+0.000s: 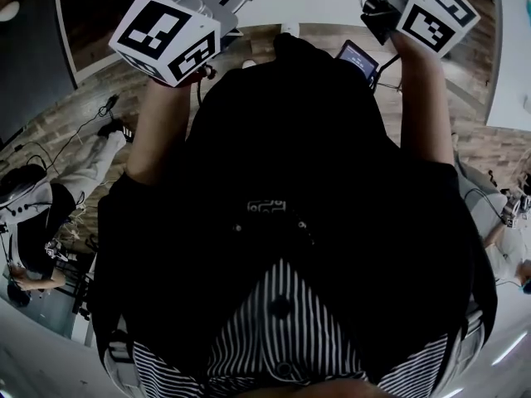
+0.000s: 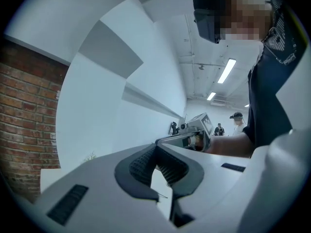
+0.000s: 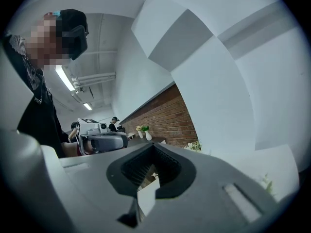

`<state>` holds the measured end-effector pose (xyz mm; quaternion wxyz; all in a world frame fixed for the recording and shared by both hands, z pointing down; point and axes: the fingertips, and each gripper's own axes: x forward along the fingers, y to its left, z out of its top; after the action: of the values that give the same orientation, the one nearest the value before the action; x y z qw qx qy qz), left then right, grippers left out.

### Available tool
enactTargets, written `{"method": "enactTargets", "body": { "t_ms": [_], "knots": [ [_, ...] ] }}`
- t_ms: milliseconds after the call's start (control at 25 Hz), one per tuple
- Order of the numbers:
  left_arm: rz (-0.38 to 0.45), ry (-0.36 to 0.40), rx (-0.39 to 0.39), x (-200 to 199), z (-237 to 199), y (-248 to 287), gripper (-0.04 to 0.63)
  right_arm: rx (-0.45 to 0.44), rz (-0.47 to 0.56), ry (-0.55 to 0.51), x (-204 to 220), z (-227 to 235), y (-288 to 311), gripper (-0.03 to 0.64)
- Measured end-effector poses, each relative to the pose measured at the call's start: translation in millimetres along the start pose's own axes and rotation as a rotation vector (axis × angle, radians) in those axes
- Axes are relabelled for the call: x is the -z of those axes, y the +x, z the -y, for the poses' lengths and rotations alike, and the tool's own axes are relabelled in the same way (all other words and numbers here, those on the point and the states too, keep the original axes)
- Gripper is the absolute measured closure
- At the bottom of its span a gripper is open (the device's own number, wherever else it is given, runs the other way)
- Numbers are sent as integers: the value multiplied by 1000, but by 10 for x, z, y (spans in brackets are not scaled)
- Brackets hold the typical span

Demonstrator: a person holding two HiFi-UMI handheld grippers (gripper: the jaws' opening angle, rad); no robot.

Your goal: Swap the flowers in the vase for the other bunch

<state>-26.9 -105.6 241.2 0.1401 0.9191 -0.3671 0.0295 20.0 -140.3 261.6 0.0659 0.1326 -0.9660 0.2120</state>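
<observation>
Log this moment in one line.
left gripper: shut, empty | right gripper: shut, empty | vase: far off, untouched

Marker cube (image 1: 166,36), upper left: black-and-white squares. Shirt (image 1: 249,347), bottom: black-white stripes. Floor (image 1: 58,127), left: brown planks. Wall (image 3: 170,115), centre: red brick.

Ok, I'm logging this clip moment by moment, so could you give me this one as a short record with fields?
left gripper: shut, nothing between its jaws
right gripper: shut, nothing between its jaws
position: both held out in front of the person's body, side by side
vase: white, small and far off by the brick wall
flowers: standing in that vase, too small to tell the kind
task state: no flowers in either gripper
</observation>
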Motion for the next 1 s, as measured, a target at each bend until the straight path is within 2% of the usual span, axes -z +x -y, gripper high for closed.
{"method": "enactTargets", "body": {
  "t_ms": [240, 560, 680, 840, 1000],
  "knots": [
    [-38, -39, -57, -8, -193, 302, 591, -49, 0, 17, -61, 401, 8, 614],
    [-92, -77, -110, 209, -222, 569, 591, -108, -14, 59, 59, 764, 6, 614],
    [-109, -55, -125, 279, -245, 549, 591, -104, -12, 70, 64, 822, 52, 612],
    [-109, -67, -123, 313, -309, 522, 591, -96, -21, 80, 111, 851, 176, 614],
    [-107, -58, -85, 240, -379, 477, 591, -57, -16, 63, 57, 863, 272, 614]
  ]
}}
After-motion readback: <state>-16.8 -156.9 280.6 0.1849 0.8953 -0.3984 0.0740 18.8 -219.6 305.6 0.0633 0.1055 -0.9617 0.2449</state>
